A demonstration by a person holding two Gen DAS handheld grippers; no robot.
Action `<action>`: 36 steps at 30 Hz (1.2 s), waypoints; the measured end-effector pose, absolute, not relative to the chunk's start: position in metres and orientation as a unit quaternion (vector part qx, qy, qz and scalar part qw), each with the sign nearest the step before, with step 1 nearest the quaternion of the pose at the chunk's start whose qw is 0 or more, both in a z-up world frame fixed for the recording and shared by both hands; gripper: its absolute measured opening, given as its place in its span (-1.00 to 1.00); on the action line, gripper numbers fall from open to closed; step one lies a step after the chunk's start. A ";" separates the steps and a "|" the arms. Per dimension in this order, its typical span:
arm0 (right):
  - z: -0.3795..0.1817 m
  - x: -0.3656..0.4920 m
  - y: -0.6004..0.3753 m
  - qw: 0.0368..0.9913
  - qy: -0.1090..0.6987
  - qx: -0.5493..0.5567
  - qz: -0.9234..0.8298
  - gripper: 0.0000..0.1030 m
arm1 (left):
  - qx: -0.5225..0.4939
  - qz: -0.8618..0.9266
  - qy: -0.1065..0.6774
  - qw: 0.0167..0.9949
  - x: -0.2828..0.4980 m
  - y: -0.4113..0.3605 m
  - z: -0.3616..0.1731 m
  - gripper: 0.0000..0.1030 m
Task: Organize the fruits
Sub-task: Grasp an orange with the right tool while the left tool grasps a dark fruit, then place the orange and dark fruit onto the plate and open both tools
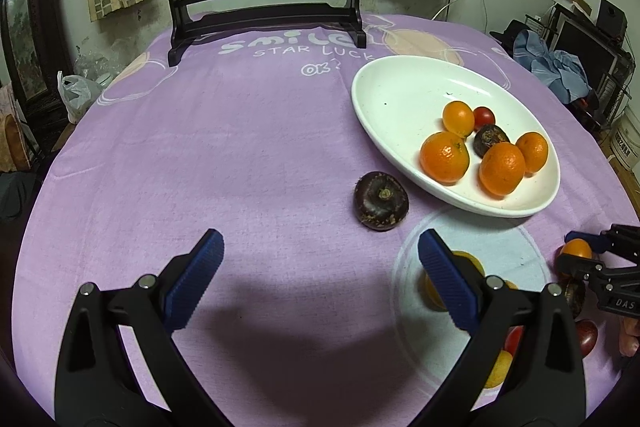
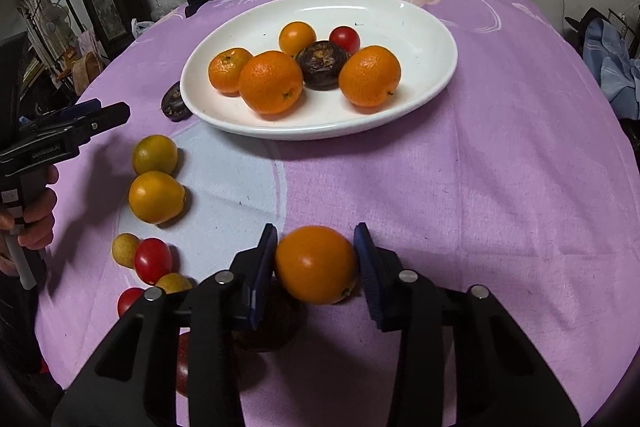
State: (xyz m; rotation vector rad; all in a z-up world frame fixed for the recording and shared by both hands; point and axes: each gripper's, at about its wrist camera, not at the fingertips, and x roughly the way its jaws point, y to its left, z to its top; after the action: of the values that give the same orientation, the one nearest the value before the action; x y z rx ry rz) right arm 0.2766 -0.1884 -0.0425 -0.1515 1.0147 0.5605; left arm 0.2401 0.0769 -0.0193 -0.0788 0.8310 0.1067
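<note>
A white oval plate [image 1: 400, 99] [image 2: 400, 23] holds several oranges [image 2: 271, 82], a red tomato [image 2: 344, 39] and a dark brown fruit [image 2: 322, 63]. My right gripper [image 2: 316, 263] is shut on a smooth orange fruit [image 2: 316, 264] just above the purple cloth, near the front edge; it also shows at the left wrist view's right edge, as the right gripper [image 1: 570, 250]. My left gripper [image 1: 320, 259] stands wide open over bare cloth. A second dark brown fruit [image 1: 381, 201] [image 2: 174, 105] lies just ahead of it, beside the plate's near rim.
Loose on the cloth lie two yellow-orange fruits [image 2: 155, 155] [image 2: 157, 197], a small yellow one [image 2: 125, 249] and red tomatoes [image 2: 153, 261]. Another dark fruit [image 2: 264, 331] lies under my right gripper. A black wooden screen stand [image 1: 264, 7] stands at the table's far edge.
</note>
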 end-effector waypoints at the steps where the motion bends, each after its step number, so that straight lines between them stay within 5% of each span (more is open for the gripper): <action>1: -0.043 0.277 -0.189 0.834 0.479 -0.068 0.266 -0.23 | -0.040 0.052 0.406 0.911 0.242 0.077 -0.020 0.93; 10: -0.038 0.280 -0.199 0.836 0.478 -0.021 0.270 -0.23 | -0.025 0.046 0.410 0.911 0.259 0.069 -0.031 0.89; 14: -0.037 0.280 -0.199 0.837 0.477 -0.018 0.269 -0.23 | -0.002 0.016 0.415 0.910 0.274 0.056 -0.036 0.45; 21: -0.035 0.279 -0.199 0.839 0.472 -0.016 0.269 -0.23 | 0.029 -0.003 0.425 0.905 0.293 0.043 -0.045 0.14; 24: -0.032 0.278 -0.199 0.841 0.468 -0.016 0.271 -0.23 | 0.032 -0.018 0.437 0.899 0.297 0.039 -0.051 -0.15; 36: -0.023 0.277 -0.199 0.848 0.443 -0.005 0.292 -0.23 | -0.020 -0.015 0.420 0.907 0.275 0.054 -0.029 -0.16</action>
State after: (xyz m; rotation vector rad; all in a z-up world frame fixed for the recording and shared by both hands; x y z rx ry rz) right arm 0.2767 -0.1992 -0.0231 -0.0115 0.9347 0.6148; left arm 0.2747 0.0539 -0.0292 -0.0422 0.8671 -0.0319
